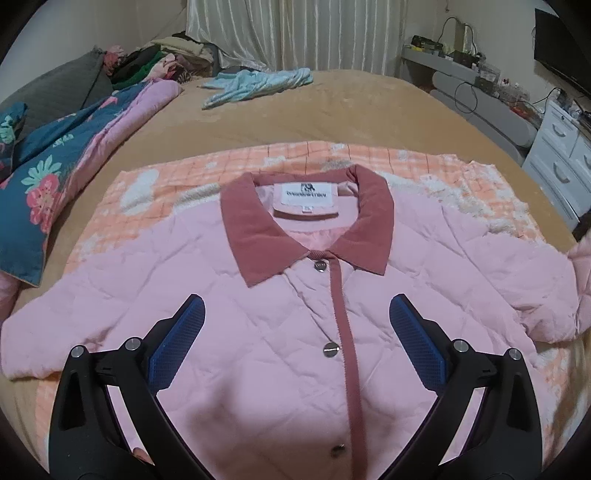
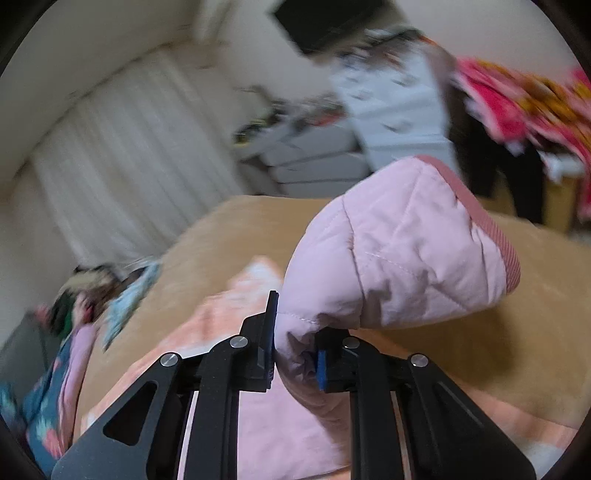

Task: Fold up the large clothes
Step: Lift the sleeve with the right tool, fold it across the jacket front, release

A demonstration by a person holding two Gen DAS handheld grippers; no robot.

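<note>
Quilted pale-pink jacket (image 1: 280, 325) with a dusty-rose corduroy collar (image 1: 255, 236) fills the left wrist view, lying front-up and buttoned on an orange-and-white checked blanket (image 1: 155, 184) spread over a tan bed cover (image 1: 295, 110). A rose placket strip (image 1: 345, 332) runs down its middle past silver snap buttons (image 1: 330, 349), and a white neck label (image 1: 306, 195) shows inside the collar. The left gripper (image 1: 297, 321) hangs above the jacket's chest with its blue ribbed pads (image 1: 177, 343) spread wide apart, nothing between them. A teal floral quilt (image 1: 40, 173) lies bunched at the bed's left side, a light-blue garment (image 1: 258, 83) sits crumpled near the far edge before pale curtains (image 1: 291, 33), and white drawers (image 1: 561, 162) stand at the right. The right wrist view is blurred and tilted — the right gripper (image 2: 295, 354) has its black fingers pressed in on a fold of the jacket's pink sleeve (image 2: 399, 251), pinching it between the pads. The sleeve end, with its ribbed rose cuff edge (image 2: 495, 236), bulges up beyond the fingertips, raised off the tan cover, while the rest of the jacket (image 2: 280, 424) and the checked blanket (image 2: 177, 347) lie below. Bright red and orange clothes (image 2: 517, 107) hang smeared at the upper right — too blurred to make out further.
</note>
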